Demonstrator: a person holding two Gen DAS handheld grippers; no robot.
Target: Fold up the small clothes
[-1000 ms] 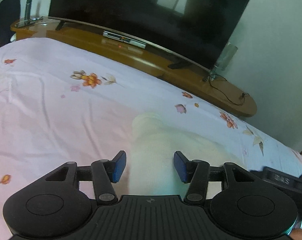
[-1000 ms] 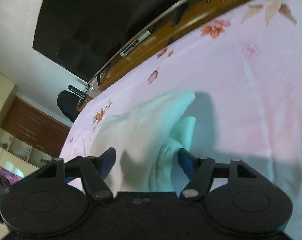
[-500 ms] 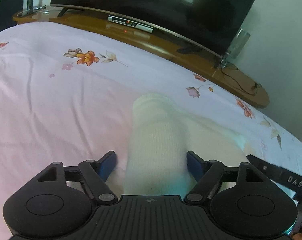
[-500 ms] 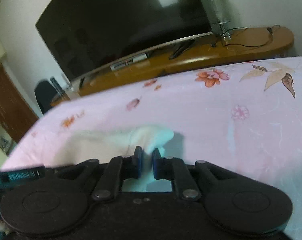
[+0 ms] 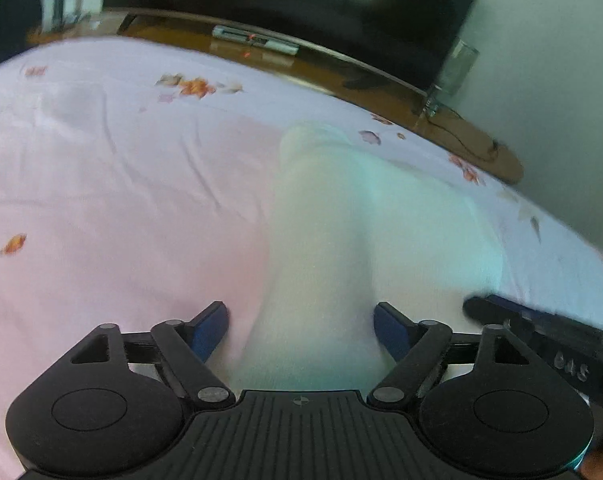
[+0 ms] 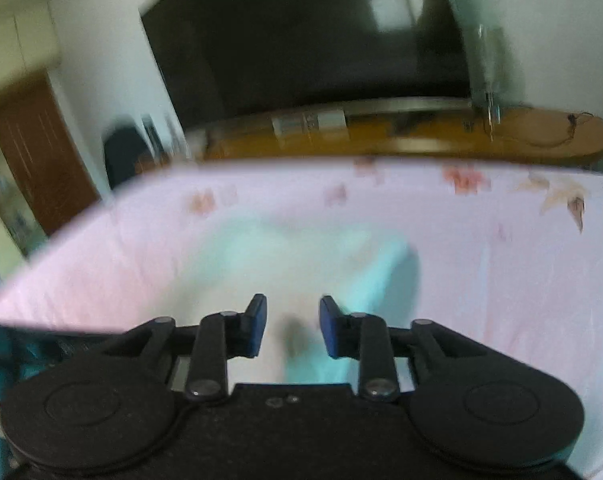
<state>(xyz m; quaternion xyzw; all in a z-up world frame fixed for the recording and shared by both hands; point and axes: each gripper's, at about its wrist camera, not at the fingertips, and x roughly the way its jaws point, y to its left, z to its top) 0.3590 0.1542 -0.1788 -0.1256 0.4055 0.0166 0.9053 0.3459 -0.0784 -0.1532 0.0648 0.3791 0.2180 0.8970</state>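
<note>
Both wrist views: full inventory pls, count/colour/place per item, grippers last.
Garment: one, pale white-mint, on the bed, running away from the left gripper.
Bedsheet: one, pink with orange flowers, covers the bed.
TV: one, black, on the wall behind the bed.
Wooden shelf: one, brown, curved, below the TV.
Set-top box: one, silver, on the shelf.
Glass: one, clear, right end of the shelf.
Left gripper: black, blue pads, jaws wide, just been opening, straddling the garment without pressing it.
Right gripper: black, blue pads, narrow gap, just reopened slightly; cloth between, grip unclear through blur.
</note>
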